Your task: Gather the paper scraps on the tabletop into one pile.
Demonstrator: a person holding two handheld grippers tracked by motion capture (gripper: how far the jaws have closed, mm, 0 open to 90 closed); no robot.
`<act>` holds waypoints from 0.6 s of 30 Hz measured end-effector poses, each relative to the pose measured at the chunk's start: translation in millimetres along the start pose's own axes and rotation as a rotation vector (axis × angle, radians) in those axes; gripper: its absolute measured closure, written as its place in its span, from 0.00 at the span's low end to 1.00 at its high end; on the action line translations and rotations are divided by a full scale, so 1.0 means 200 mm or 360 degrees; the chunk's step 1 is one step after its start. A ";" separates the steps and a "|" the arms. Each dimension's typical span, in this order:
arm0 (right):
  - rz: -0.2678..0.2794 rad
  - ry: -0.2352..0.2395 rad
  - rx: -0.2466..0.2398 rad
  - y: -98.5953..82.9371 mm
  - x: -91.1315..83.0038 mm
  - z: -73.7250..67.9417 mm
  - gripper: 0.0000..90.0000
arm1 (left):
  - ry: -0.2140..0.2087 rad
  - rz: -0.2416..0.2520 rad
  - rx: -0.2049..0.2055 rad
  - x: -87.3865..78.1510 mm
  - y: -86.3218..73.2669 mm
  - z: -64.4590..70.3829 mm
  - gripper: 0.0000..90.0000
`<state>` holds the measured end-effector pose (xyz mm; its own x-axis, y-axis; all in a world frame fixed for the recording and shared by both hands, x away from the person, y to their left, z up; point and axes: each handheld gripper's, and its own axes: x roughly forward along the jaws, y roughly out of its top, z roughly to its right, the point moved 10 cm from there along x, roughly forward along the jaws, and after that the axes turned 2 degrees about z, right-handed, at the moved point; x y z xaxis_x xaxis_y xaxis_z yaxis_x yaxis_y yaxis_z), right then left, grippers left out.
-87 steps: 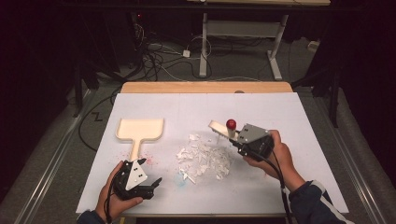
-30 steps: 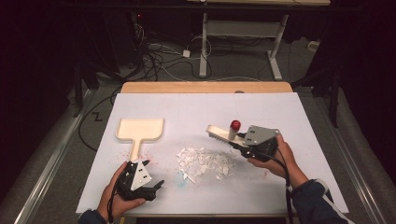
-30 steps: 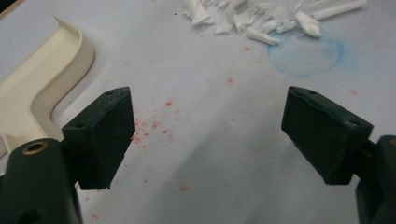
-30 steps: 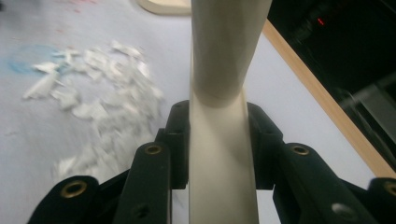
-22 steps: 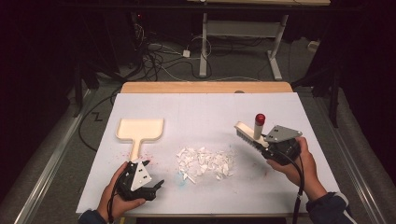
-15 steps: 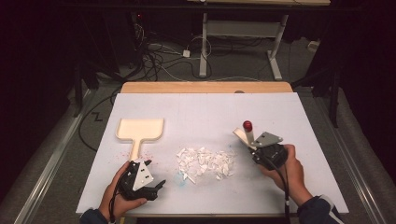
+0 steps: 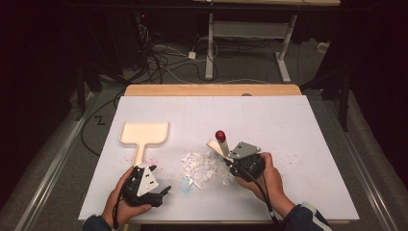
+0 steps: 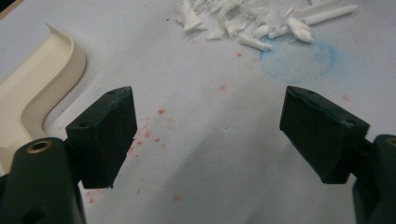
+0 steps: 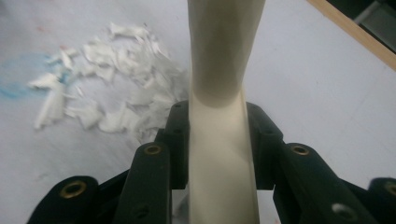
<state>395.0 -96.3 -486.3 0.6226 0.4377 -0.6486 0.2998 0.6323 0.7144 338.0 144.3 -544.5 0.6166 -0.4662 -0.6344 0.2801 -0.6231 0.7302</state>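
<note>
1. The left tool (image 7: 161,191) rests low on the white counter (image 7: 298,125), near the front edge. It has not moved from its spot. Its two jaws are spread wide with nothing between them, and in the left gripper view bare counter with small red specks shows in the gap.

2. The cream dustpan (image 7: 143,134) lies flat just past the left tool. It stays where it was. Nothing is in it yet.

3. The paper scraps (image 7: 204,167) sit in a heap in the middle of the counter. The heap looks more bunched up than it did a moment ago. The scraps are small, white, torn and curly. A faint blue ring (image 8: 299,58) marks the counter right beside them.

4. The right tool (image 7: 230,161) has swung out to the right and come back. Now it is at the right edge of the heap. Its jaws are pressed on the pale handle of the brush (image 9: 222,135). The brush has a red knob (image 7: 220,135) on top.

5. I think the brush is pushing the scraps left, toward the dustpan. Most of the sweeping is not done yet.
</note>
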 end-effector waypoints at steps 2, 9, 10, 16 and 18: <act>0.0030 0.0025 0.0018 0.02 -0.03 0.01 0.76 | 0.0004 0.0001 -0.0003 0.00 0.00 -0.01 0.20; 0.0140 0.0052 0.0032 0.01 -0.20 0.10 0.75 | 0.0017 0.0005 0.0000 -0.01 0.00 -0.01 0.20; 0.0142 0.0065 0.0025 0.00 -0.24 0.12 0.75 | 0.0019 0.0006 -0.0001 -0.02 0.00 -0.01 0.20; 0.0069 0.0109 0.0001 -0.16 -0.40 0.18 0.75 | 0.0015 -0.0003 0.0002 -0.01 0.00 -0.01 0.20; 0.0018 0.0143 -0.0010 -0.23 -0.44 0.18 0.76 | 0.0014 -0.0001 0.0004 -0.01 0.00 0.00 0.20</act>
<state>353.6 -187.1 -453.0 0.5586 0.5000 -0.6618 0.2885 0.6309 0.7202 336.8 146.2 -543.1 0.6231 -0.4600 -0.6326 0.2787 -0.6251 0.7291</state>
